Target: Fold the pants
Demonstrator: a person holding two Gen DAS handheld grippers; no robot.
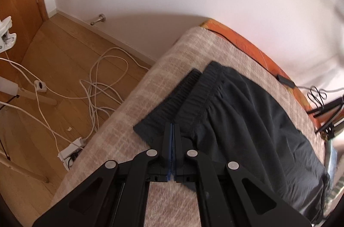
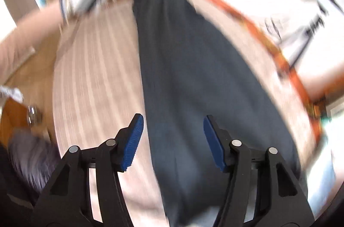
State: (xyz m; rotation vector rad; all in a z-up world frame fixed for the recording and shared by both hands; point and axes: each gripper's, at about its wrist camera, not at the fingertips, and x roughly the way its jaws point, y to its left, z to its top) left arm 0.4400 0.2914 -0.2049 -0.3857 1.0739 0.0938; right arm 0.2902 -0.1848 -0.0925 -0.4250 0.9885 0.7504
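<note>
Pants (image 1: 247, 111) lie mid-fold across centre frame: your left gripper (image 1: 171, 130) is pinched at the waistband, your right gripper (image 2: 173, 141) spread empty, needing fresh hold.

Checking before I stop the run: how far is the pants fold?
Done: dark pants lie doubled lengthwise on the beige blanket, waistband layers offset. In hand: left gripper shut at the waistband; right gripper open, holding nothing. Left: crosswise folds.
</note>
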